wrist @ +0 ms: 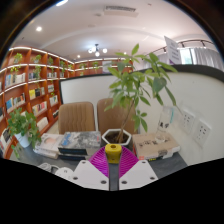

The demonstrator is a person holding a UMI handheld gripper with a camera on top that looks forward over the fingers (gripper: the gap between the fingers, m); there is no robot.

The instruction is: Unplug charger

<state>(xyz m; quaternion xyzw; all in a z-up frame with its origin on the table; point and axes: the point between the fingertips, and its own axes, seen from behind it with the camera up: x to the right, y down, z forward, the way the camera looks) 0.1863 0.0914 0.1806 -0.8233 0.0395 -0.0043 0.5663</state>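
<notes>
Gripper view shows the gripper (112,160) with a small yellow charger (113,150) sitting between its magenta pads (103,160), apparently pinched. It's raised, probably to pull it free. At 12 o'clock, a white pot (117,136) holds a leafy plant (135,85). Wall outlets (203,131) at 3 o'clock.

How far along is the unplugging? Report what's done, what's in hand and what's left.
Done: seemingly the pull itself. The claw is nowhere near the wall sockets, which sit off to the side on the white wall.
In hand: a small yellow block, pinched between both pads. It is probably the charger, though no cable is visible.
Left: setting it down, perhaps on the table by the potted plant.
</notes>
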